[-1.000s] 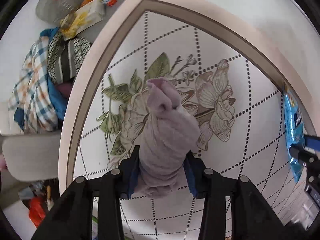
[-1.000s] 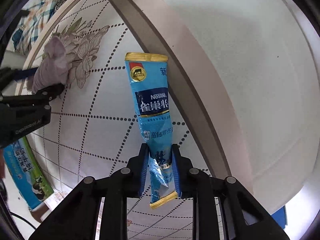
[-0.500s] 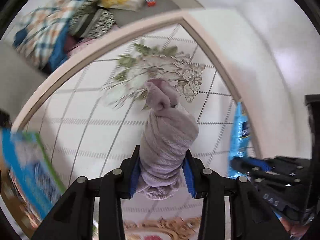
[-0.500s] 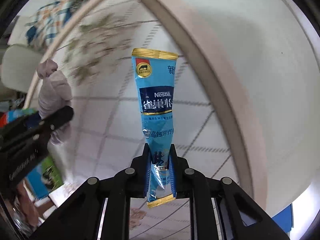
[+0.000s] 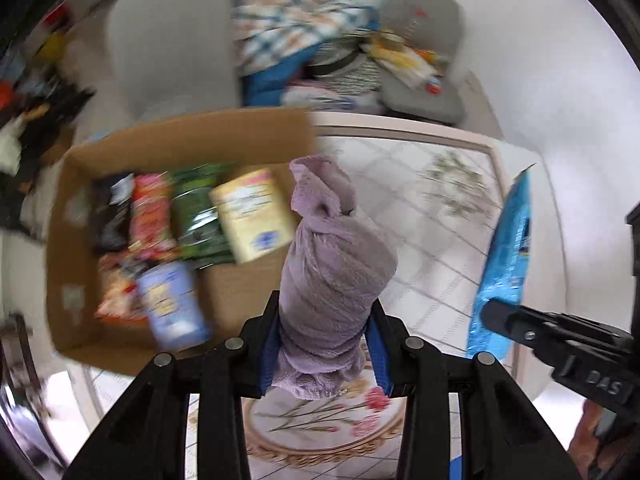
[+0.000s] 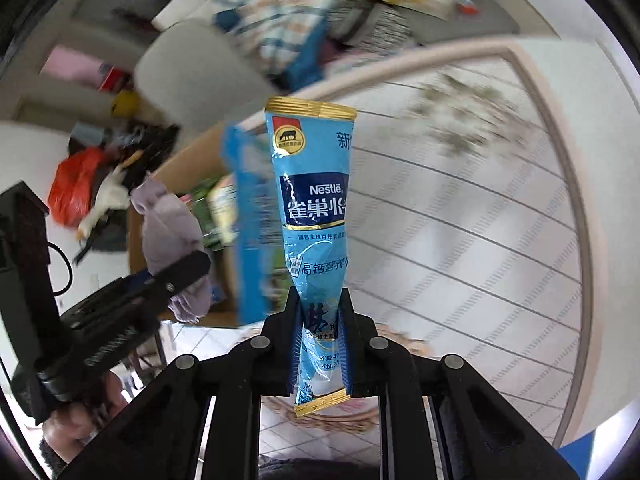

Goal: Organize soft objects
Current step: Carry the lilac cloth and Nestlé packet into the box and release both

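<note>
My left gripper [image 5: 325, 344] is shut on a rolled lilac towel [image 5: 332, 276], held upright in the air above the patterned tabletop. The towel also shows in the right wrist view [image 6: 168, 236]. My right gripper [image 6: 321, 344] is shut on a blue Nestle sachet [image 6: 314, 216], held upright; the sachet shows at the right of the left wrist view [image 5: 506, 264]. An open cardboard box [image 5: 80, 320] with several snack packets and tubs sits to the left of the towel, below it.
The white table with a floral pattern and beige border [image 5: 400, 132] lies ahead. Behind it are a grey chair [image 5: 172, 40] and a pile of checked and striped clothes [image 5: 288, 28]. A red bag and clutter [image 6: 76, 188] lie on the floor at left.
Both grippers have swung left and back with the towel and the sachet still held. The cardboard box of packets has come into view at left; the view is motion-blurred.
</note>
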